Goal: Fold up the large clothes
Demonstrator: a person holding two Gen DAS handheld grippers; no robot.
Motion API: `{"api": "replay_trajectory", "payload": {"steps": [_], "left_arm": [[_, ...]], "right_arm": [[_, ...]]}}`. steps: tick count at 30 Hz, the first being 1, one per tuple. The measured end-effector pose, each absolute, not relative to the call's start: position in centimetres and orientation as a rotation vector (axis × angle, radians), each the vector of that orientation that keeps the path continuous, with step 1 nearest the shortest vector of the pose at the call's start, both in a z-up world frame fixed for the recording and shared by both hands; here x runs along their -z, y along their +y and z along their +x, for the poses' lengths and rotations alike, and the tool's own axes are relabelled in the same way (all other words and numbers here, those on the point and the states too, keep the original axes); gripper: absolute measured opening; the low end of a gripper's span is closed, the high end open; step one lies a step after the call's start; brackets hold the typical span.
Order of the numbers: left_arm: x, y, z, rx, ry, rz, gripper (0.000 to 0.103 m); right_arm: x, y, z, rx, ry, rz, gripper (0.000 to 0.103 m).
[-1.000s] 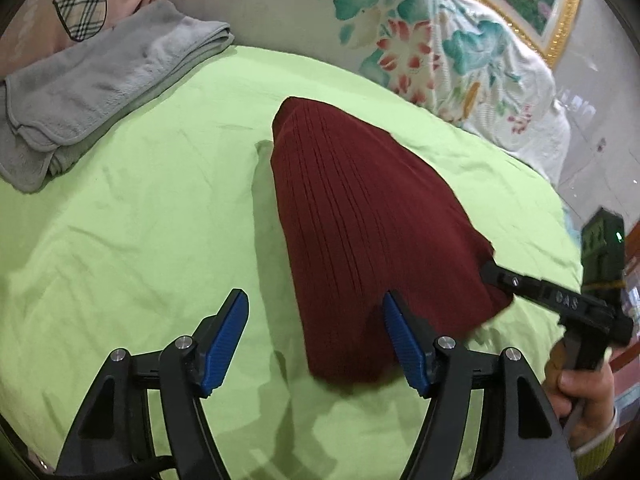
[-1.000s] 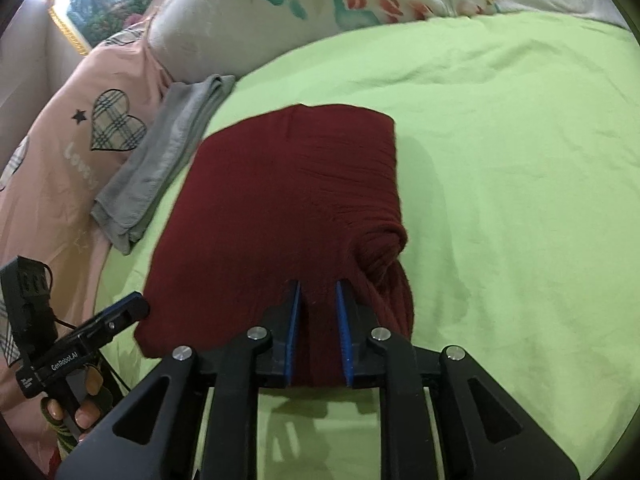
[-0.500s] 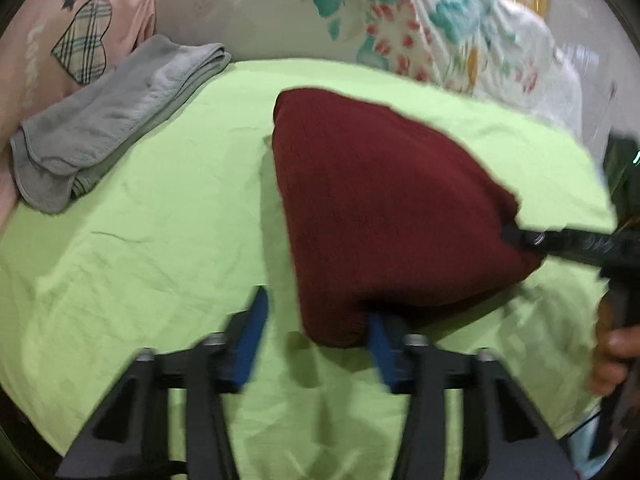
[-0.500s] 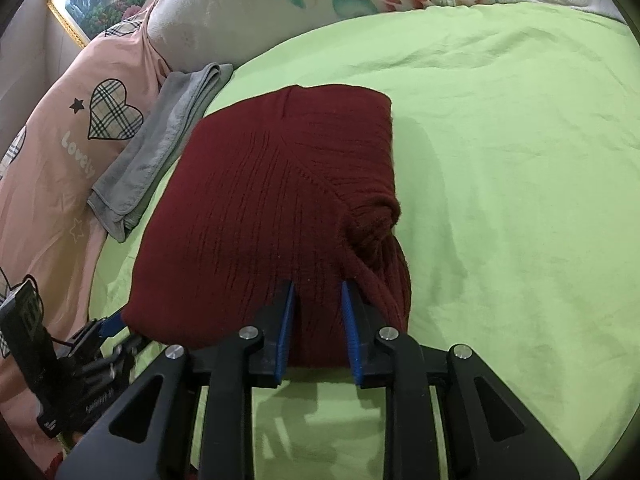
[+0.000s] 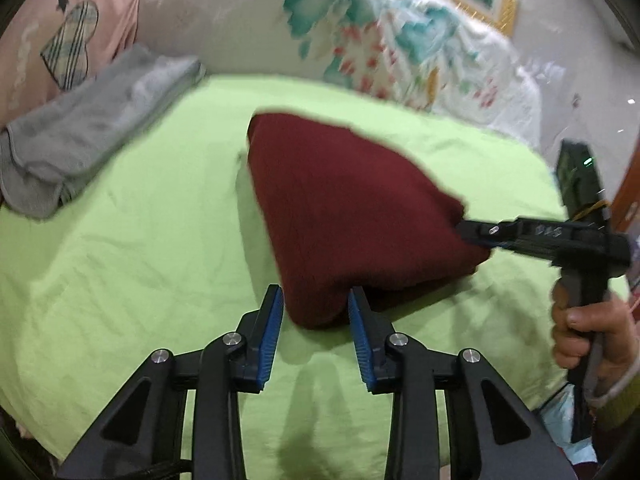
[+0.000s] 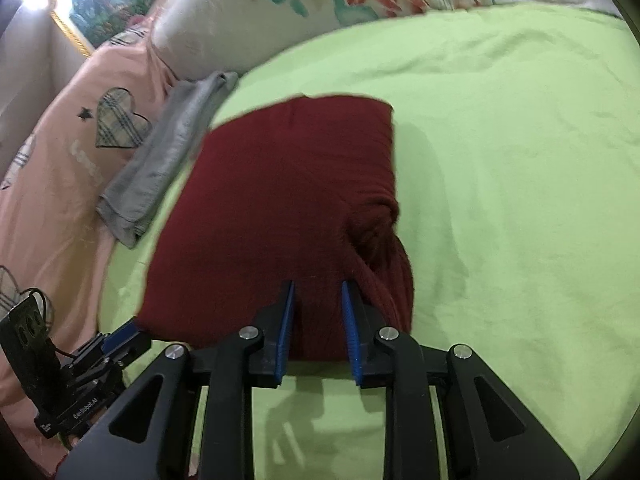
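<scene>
A folded dark red knit sweater [image 5: 344, 208] lies on the light green bed sheet [image 5: 140, 260]. My left gripper [image 5: 314, 300] has the sweater's near corner between its blue pads, which press on the cloth while the jaws are opening slightly. The corner looks raised off the sheet. In the right wrist view my right gripper [image 6: 318, 292] is shut on the near edge of the sweater [image 6: 280, 200], beside a bunched fold. The right gripper [image 5: 468, 236], held by a hand, also shows from the side in the left view. The left gripper [image 6: 132, 332] shows at the sweater's left corner.
A folded grey garment [image 5: 92, 128] lies at the sheet's far left edge, in the right view too as the grey garment [image 6: 172, 160]. A pink pillow with a plaid heart [image 5: 68, 60] and a floral pillow [image 5: 360, 40] line the head of the bed.
My left gripper went from wide open to closed on the sweater's near corner and shifted along the bed. The sweater's near edge has risen a little. My right gripper kept its grip.
</scene>
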State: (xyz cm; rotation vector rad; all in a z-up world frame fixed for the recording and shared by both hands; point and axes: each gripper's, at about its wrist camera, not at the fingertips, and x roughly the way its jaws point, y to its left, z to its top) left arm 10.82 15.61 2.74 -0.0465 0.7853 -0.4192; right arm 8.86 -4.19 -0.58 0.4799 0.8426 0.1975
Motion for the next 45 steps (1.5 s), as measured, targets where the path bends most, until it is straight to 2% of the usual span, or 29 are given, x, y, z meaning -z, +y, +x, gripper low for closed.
{"api": "replay_trajectory", "payload": {"steps": [5,10,13,24,31,34,36,38,42,45], "left_arm": [[-4.5,14.3,11.7,0.519,0.724,-0.055,0.034],[-0.2,11.9,14.6,0.534,0.878,0.019,0.031],[0.4,11.3,14.4,0.529,0.873,0.052,0.027],[1.4,10.9,14.2,0.523,0.899,0.026,0.026],[-0.3,11.7,13.8,0.5,0.909,-0.024,0.027],[-1.4,12.2,13.3,0.457,0.906,-0.032,0.033],[-2.1,12.5,12.7,0.404,0.892,-0.022,0.045],[-2.6,12.8,12.3,0.347,0.88,-0.001,0.051],[-3.1,13.5,12.2,0.275,0.886,0.021,0.053],[-3.0,14.1,11.9,0.23,0.892,0.029,0.057]], "right_arm": [[-0.3,-2.5,9.1,-0.288,0.816,0.472,0.025],[3.1,-2.5,10.5,-0.201,0.921,0.447,0.024],[4.3,-3.2,10.4,-0.199,0.923,0.472,0.022],[4.0,-3.0,10.2,-0.196,0.918,0.467,0.023],[2.3,-2.6,9.2,-0.194,0.883,0.455,0.025],[1.4,-2.7,8.5,-0.196,0.867,0.46,0.025],[1.0,-2.8,8.1,-0.195,0.859,0.462,0.025],[0.5,-2.8,7.6,-0.193,0.851,0.462,0.026],[0.0,-2.5,6.7,-0.193,0.838,0.455,0.027],[-0.2,-2.2,6.0,-0.195,0.836,0.445,0.034]]}}
